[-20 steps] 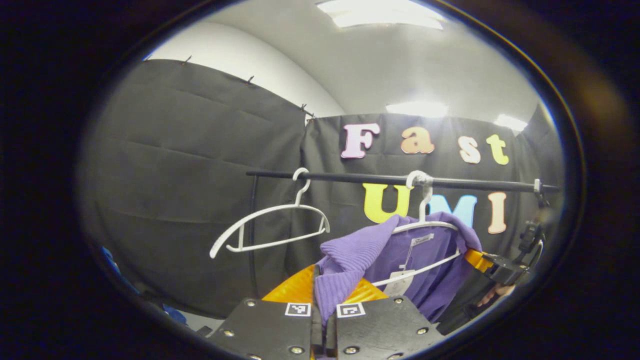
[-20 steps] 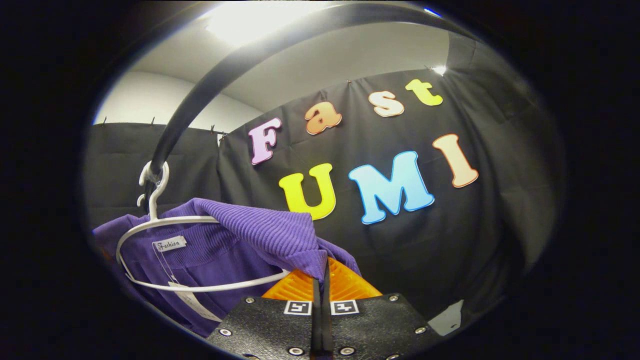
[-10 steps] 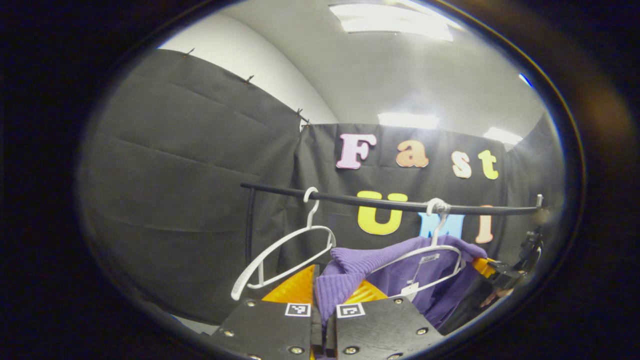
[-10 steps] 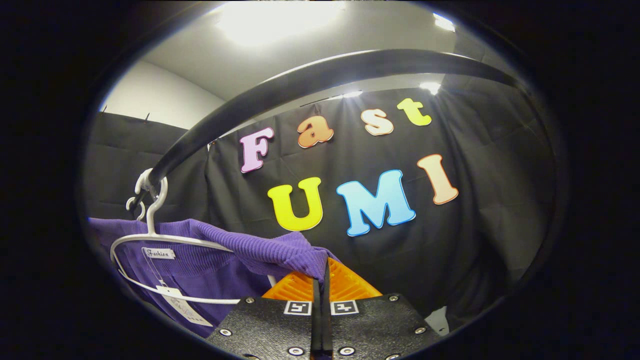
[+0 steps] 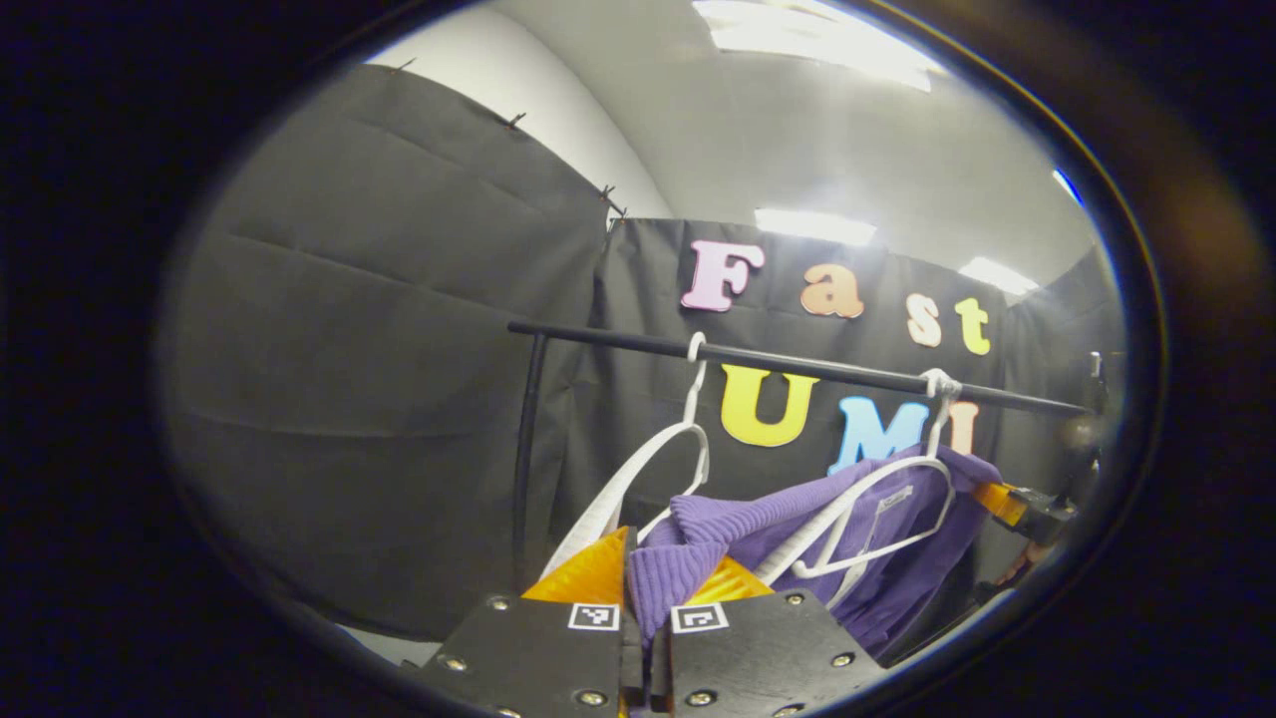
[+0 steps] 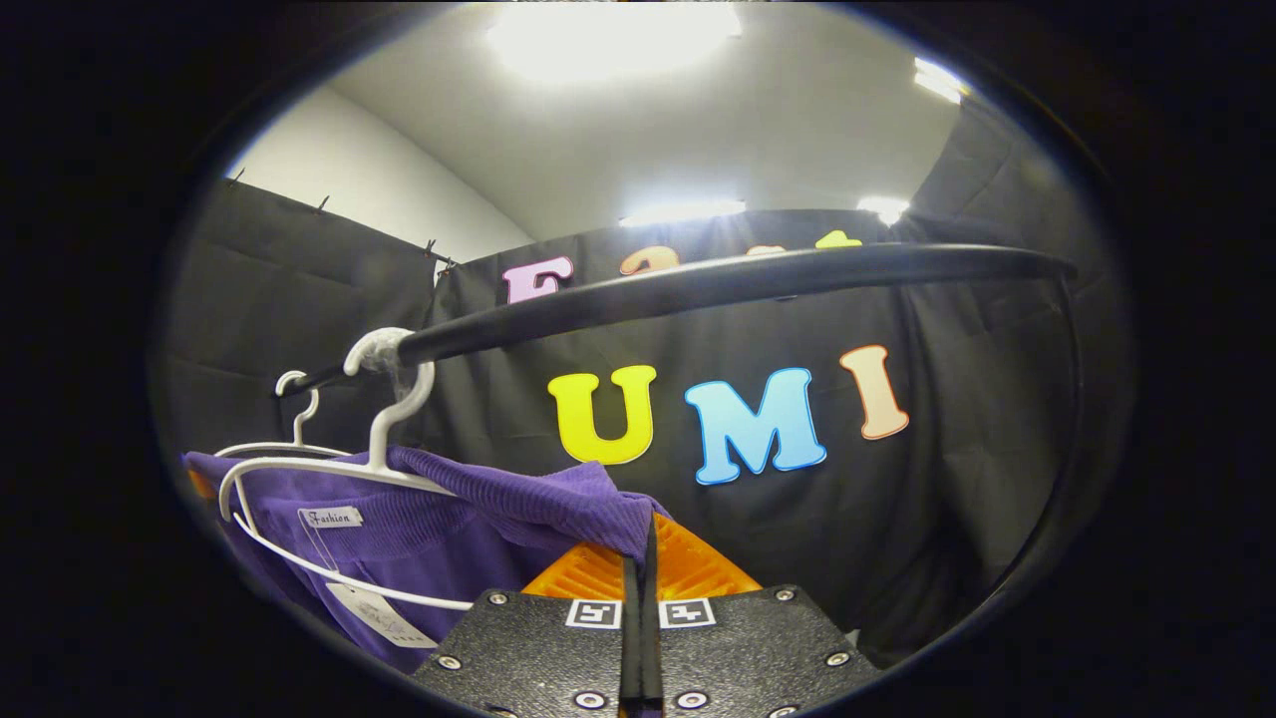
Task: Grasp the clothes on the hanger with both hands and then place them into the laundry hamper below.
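The left gripper (image 5: 638,588) and right gripper (image 6: 641,573) each pinch the purple sweater (image 5: 758,519). It has slid partly off its white hanger (image 5: 877,499), and the black rail (image 6: 718,284) now sits lower than before.

Two hangers (image 5: 658,479) on rail (image 5: 797,364)

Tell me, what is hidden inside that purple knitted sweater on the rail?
Inside the purple knitted sweater sits a white plastic hanger, its hook over the black metal rail. A tag dangles at the neckline. Fabric covers the hanger's far shoulder, and anything lower inside is hidden.
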The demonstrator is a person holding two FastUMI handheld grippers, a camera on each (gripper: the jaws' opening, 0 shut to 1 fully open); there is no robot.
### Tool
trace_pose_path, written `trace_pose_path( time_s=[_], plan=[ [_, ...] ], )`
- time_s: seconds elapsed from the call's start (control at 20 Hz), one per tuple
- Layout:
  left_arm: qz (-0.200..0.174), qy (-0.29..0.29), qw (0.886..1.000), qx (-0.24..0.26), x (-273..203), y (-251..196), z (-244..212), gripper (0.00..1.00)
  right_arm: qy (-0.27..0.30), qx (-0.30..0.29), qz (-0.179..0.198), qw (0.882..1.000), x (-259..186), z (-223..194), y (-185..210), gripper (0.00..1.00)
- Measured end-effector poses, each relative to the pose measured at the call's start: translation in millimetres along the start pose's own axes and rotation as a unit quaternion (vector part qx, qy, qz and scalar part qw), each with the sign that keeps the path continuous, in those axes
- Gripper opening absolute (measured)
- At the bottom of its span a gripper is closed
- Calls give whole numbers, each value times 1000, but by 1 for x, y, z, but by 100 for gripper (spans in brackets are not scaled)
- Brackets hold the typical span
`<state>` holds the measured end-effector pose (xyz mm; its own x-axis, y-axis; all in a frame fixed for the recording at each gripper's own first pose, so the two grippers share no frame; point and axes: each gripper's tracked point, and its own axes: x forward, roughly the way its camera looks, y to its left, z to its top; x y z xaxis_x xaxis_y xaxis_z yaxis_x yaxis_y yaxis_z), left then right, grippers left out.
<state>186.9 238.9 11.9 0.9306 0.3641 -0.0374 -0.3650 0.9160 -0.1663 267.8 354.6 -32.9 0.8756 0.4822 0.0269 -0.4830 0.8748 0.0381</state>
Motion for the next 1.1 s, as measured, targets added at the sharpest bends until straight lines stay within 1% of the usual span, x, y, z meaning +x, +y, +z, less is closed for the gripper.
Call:
trace_pose_path(
  time_s=[0.15,0.2,0.3,0.35,0.4,0.45,0.65,0.85,1.1],
  plan=[
    [-20,24,1000,7,-5,-5,-30,4,-4,-18,-14,1000,-6,4,0,0],
    [-24,31,999,16,-10,-6,-35,9,-5,-20,-19,1000,-8,5,-2,0],
    [-34,45,998,24,-15,-13,-49,0,-7,-13,-26,1000,-11,8,-6,0],
    [-39,52,998,22,-20,-19,-55,9,-8,-13,-29,999,-9,8,-9,0],
    [-43,56,997,20,-21,-24,-60,4,-10,-15,-31,999,-5,8,-12,0],
    [-45,58,997,20,-24,-27,-62,4,-11,-18,-31,999,1,7,-15,0],
    [-44,67,997,10,-23,-40,-73,4,-19,-21,-34,999,11,9,-31,0],
    [-47,72,996,4,-30,-69,-84,4,-20,-20,-37,999,23,7,-54,0],
    [-38,71,996,27,-43,-96,-99,4,-19,-18,-33,999,42,-1,-76,0]
  ],
)
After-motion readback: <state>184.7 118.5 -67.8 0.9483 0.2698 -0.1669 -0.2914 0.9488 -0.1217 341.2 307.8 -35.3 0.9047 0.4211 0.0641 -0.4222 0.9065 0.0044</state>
